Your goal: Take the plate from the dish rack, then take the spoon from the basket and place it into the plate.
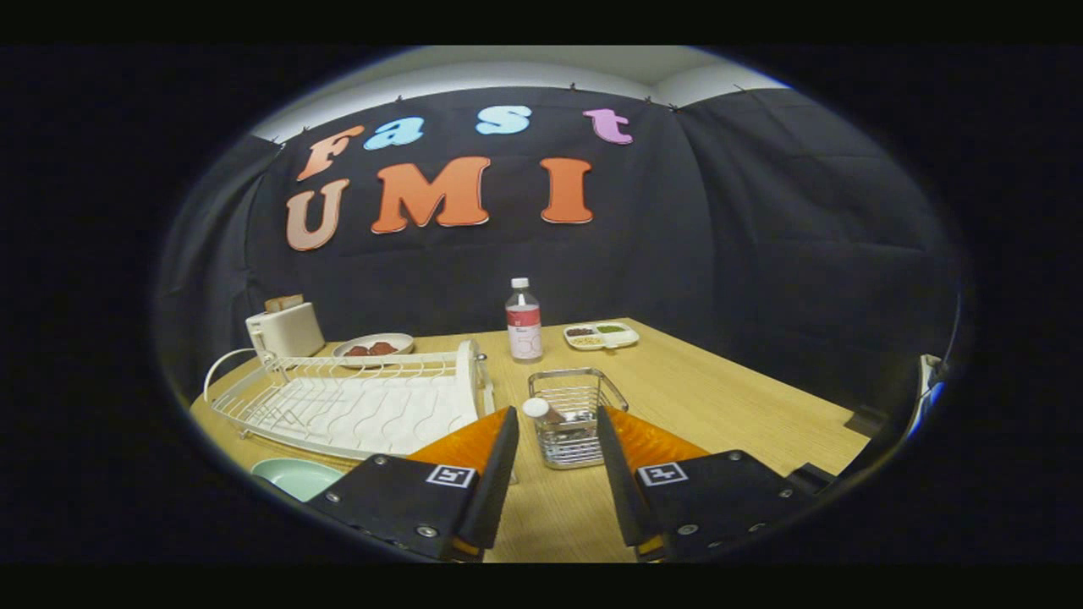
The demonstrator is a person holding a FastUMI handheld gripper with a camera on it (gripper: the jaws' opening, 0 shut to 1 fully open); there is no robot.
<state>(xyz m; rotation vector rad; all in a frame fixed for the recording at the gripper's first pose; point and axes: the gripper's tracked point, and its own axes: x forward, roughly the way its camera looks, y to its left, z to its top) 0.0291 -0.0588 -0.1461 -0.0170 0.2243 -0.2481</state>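
One pale green plate (298, 475), round and smooth, was seen flat on the wooden table (728, 406), just beside the left finger and in front of the dish rack (355, 404). One spoon (541, 412), with a rounded white end, was seen leaning in one wire basket (577, 414) of bright metal, square in shape, just ahead of the fingers. The gripper (557, 427) was held spread, with nothing between its fingers. The dish rack, white wire over a ribbed tray, was lying left of the basket. Beyond were noted one clear plastic bottle (524, 321) with a white cap, one white toaster (286, 330), one oval dish (373, 346) of reddish food and one divided tray (601, 335).
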